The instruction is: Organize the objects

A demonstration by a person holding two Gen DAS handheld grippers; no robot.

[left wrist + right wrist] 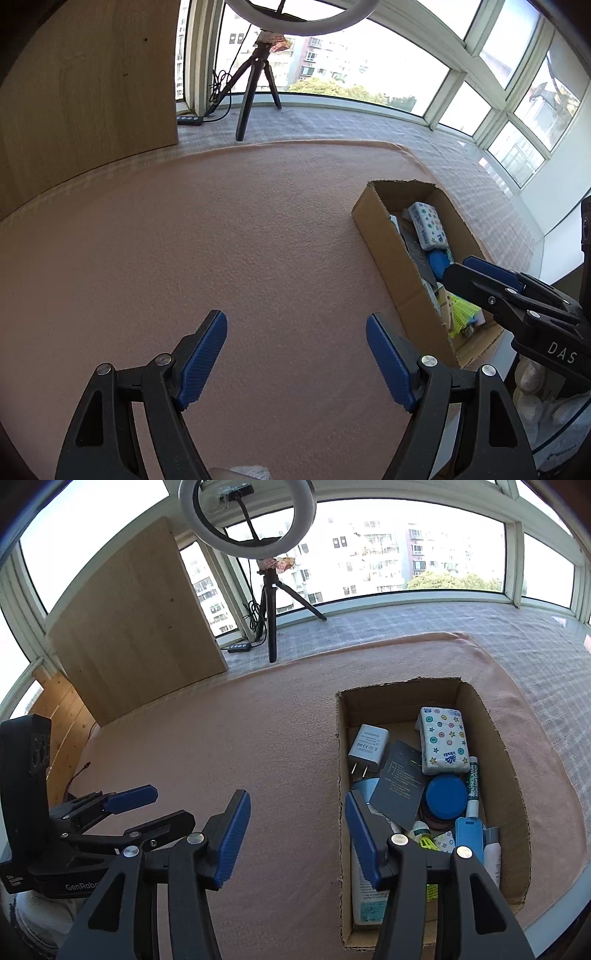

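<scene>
We hold the left gripper [296,356] low over the pink cloth [221,240] near its front edge, its blue-padded fingers [201,360] spread wide with nothing between them. The right gripper [297,836] is likewise wide open and empty; it hovers over the near left wall of the cardboard box [343,738], one finger above the cloth and the other above the box's inside.

The box sits on the right part of the cloth, its long side running from the front edge toward the back. In its near end we see a white bottle [365,901] lying along the left wall, a yellow-green item [426,842] we cannot make out, a light blue case [469,836] and a white tube [492,856] by the right wall. Further in lie a dark grey card [400,781], a round blue lid [446,795] and a lip balm stick [472,782] along the right wall. At the far end rest a white charger plug [367,749] on the left and a tissue pack [443,740] printed with stars and dots on the right.

Beyond the cloth's back edge a checked cloth [480,627] covers the sill. There a tripod [272,609] carries a ring light [246,517], with a wooden board [129,627] leaning at the back left corner against the windows [406,546].
</scene>
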